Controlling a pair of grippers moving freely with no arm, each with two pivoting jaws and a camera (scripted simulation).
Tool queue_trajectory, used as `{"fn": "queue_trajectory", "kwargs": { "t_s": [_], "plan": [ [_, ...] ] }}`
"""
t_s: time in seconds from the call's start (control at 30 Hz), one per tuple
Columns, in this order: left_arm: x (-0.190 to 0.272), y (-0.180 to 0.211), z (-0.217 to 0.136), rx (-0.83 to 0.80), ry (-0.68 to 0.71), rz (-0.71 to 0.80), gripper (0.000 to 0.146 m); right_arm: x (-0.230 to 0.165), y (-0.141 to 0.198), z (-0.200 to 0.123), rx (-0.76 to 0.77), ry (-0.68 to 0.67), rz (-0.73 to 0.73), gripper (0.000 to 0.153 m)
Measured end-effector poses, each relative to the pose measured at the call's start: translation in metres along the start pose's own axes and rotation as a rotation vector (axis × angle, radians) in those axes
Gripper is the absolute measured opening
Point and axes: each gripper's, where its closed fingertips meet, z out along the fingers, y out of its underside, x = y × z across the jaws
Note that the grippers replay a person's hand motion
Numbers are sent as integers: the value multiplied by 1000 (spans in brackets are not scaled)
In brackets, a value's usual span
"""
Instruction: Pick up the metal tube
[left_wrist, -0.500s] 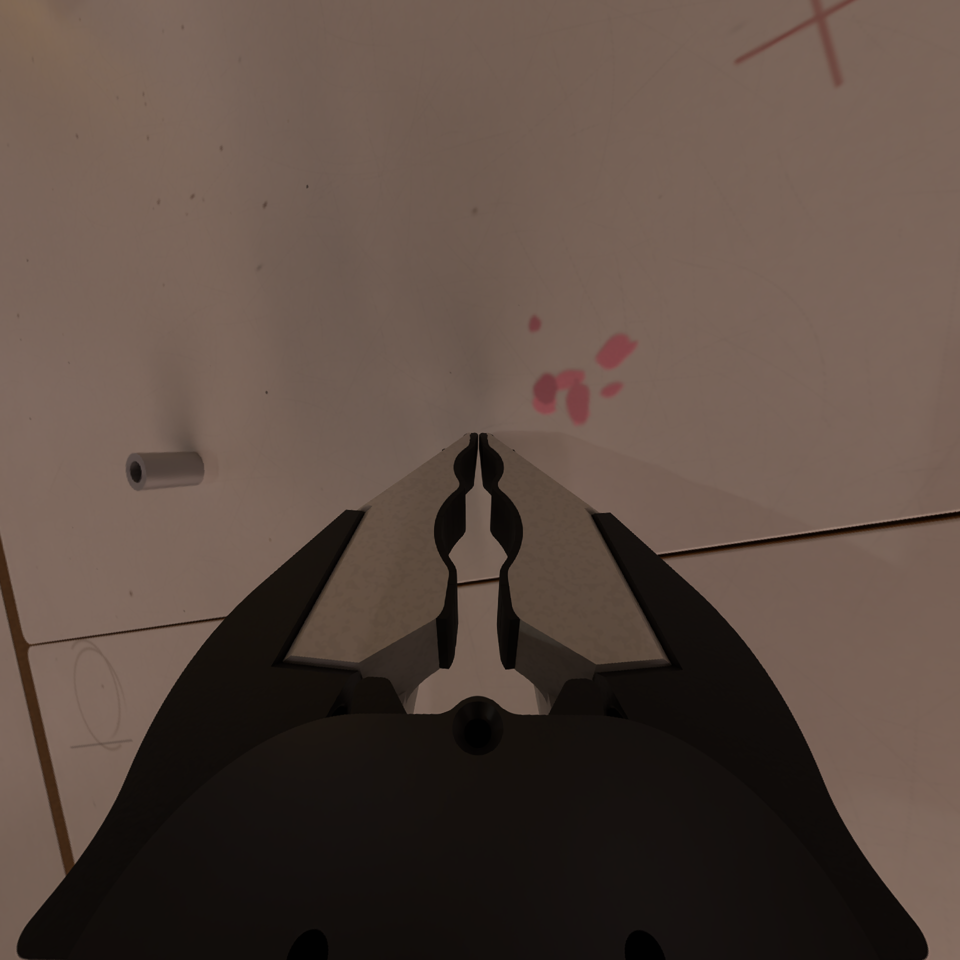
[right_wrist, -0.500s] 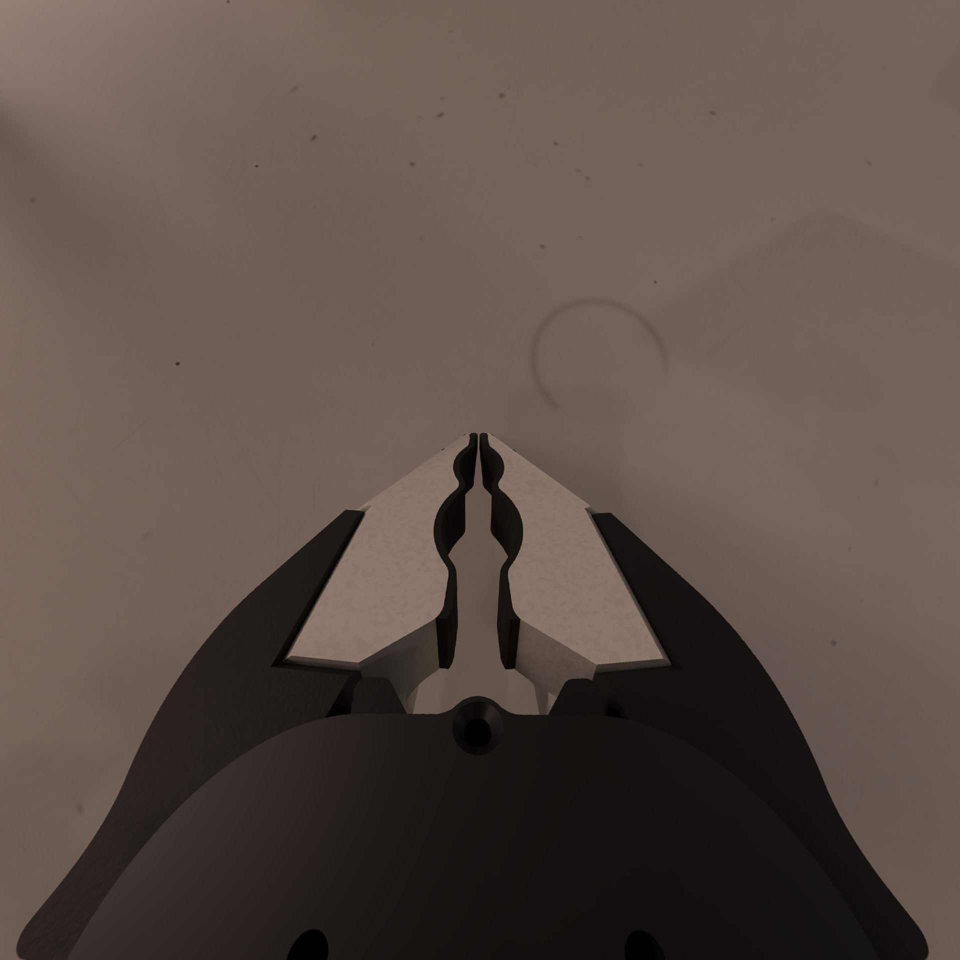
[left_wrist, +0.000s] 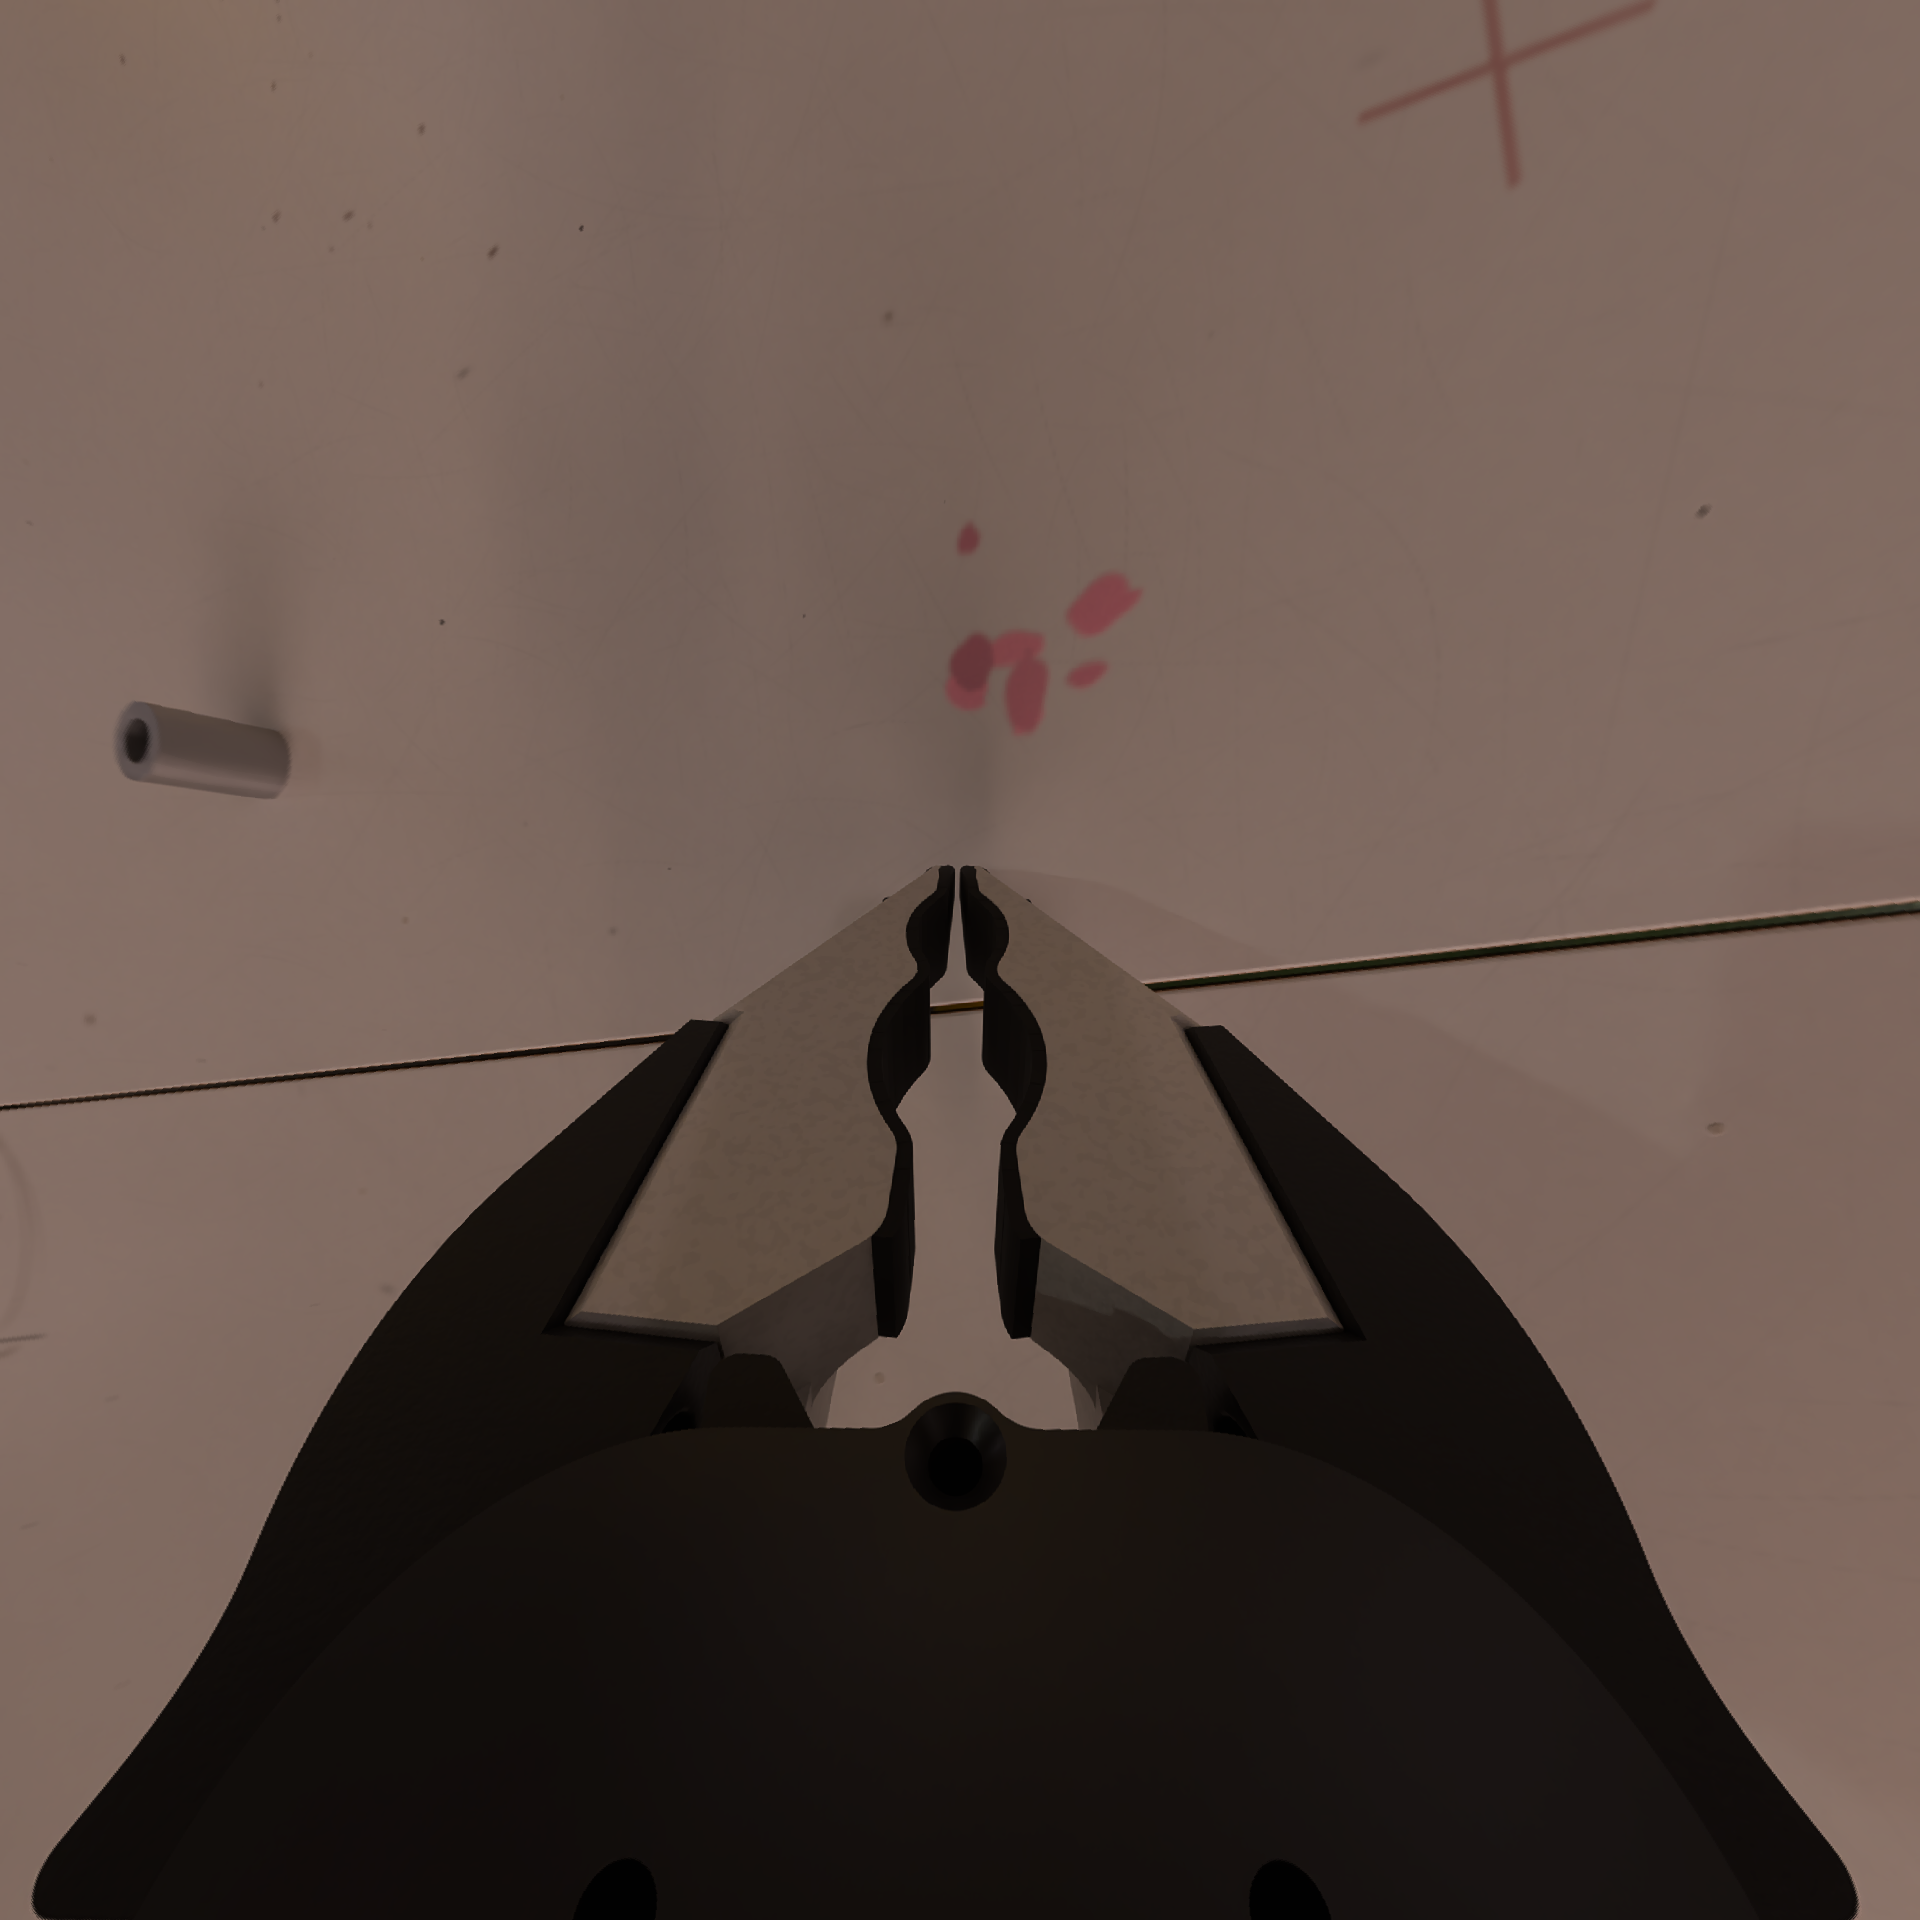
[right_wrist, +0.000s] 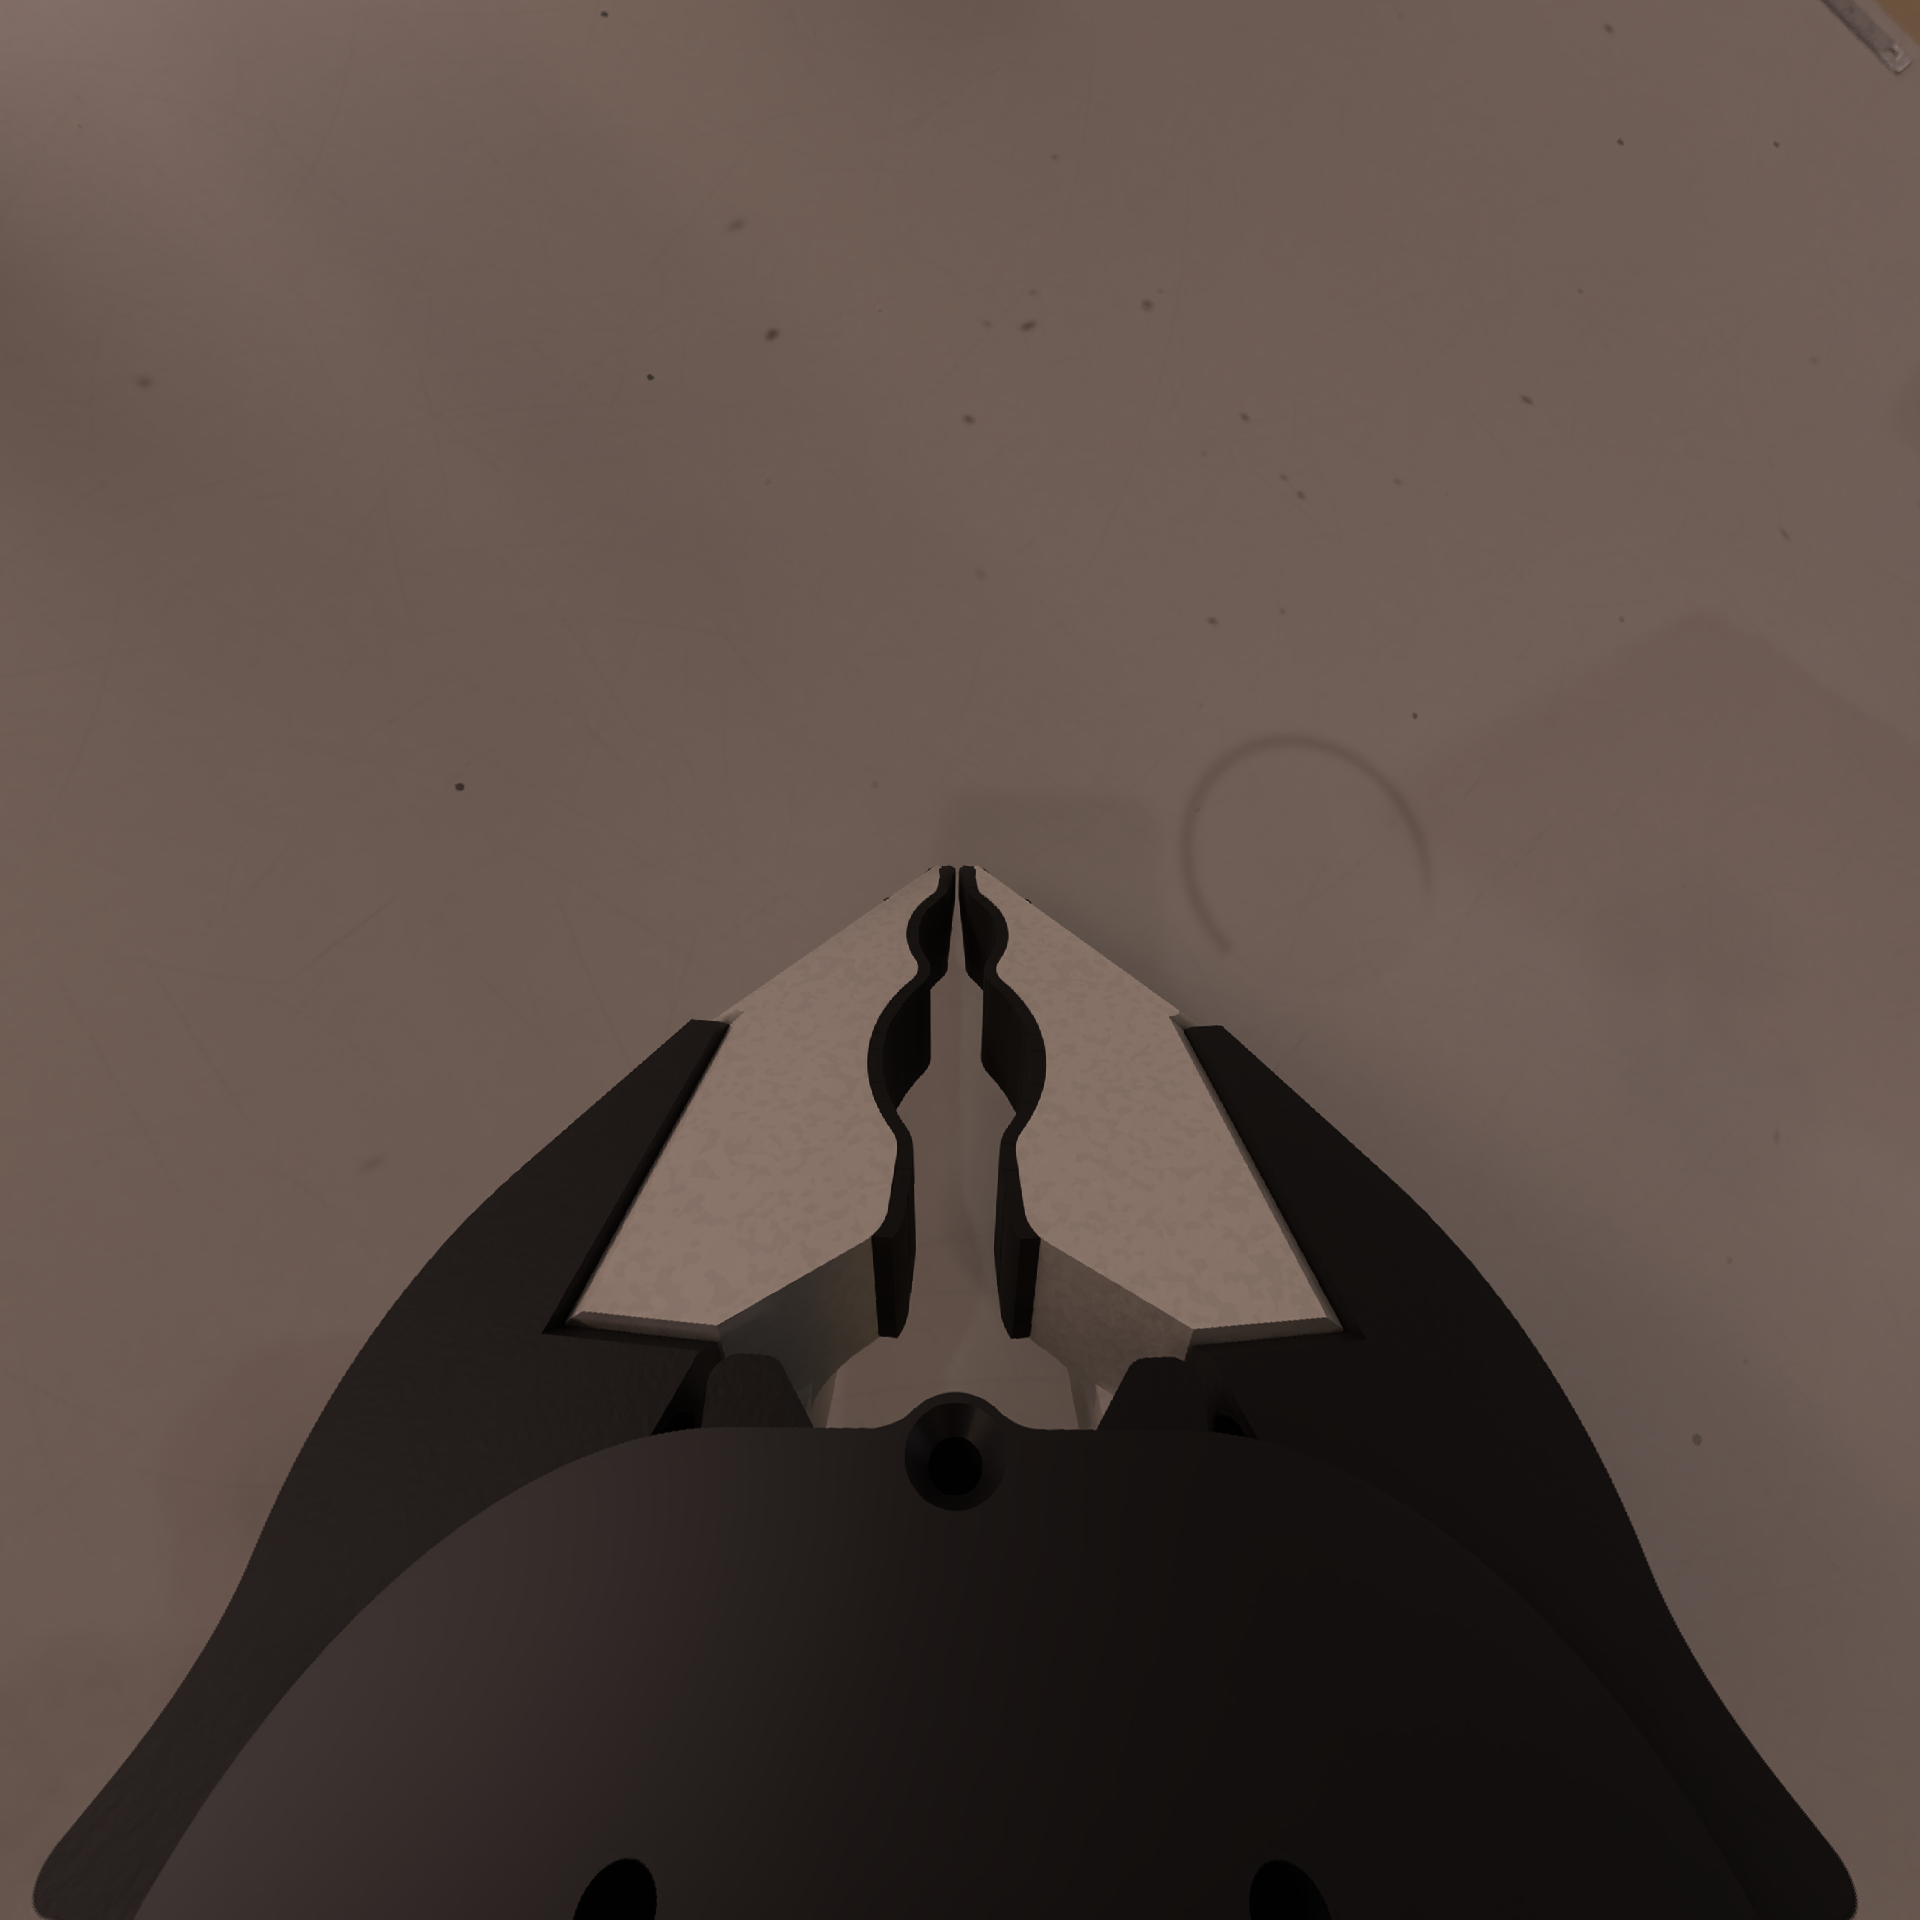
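Observation:
A short grey metal tube (left_wrist: 203, 749) lies on its side on the pale table at the far left of the left wrist view, its open end facing left. My left gripper (left_wrist: 956, 871) is shut and empty, well to the right of the tube and apart from it. My right gripper (right_wrist: 956, 871) is shut and empty over bare table. The tube does not show in the right wrist view.
Pink paint spots (left_wrist: 1023, 655) lie just ahead of my left gripper. A red cross mark (left_wrist: 1501, 78) sits at the top right. A dark seam (left_wrist: 1455, 956) runs across the table. A thin ring mark (right_wrist: 1304, 831) lies right of my right gripper.
The left view has moved forward: the seam, the tube and the pink spots sit lower and closer in the frame. In the right view the ring mark has shifted right and lower. Both grippers stay shut.

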Motion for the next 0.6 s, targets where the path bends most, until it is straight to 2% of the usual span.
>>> {"fn": "queue_trajectory", "kwargs": {
  "t_s": [0.07,0.17,0.23,0.3,0.33,0.4,0.47,0.6],
  "plan": [
    [4,-3,-2,42,49,-53,4,1,0,0,4,-2,17,1],
    [-7,-18,-21,186,174,-147,38,6,2,-2,11,20,32,4],
    [-48,-23,-34,259,165,-196,46,11,3,-7,28,34,42,11],
    [-112,-12,-32,212,72,-217,49,17,1,-14,65,41,77,22],
    [-147,-2,-24,152,-15,-192,49,21,-2,-17,94,46,101,28],
    [-195,13,1,32,-47,-150,50,30,-8,-24,152,70,140,37],
    [-218,12,29,5,43,-168,54,38,-14,-31,206,104,164,39],
    [-230,12,75,-64,203,-166,53,46,-23,-43,294,104,210,37]
  ]
}}
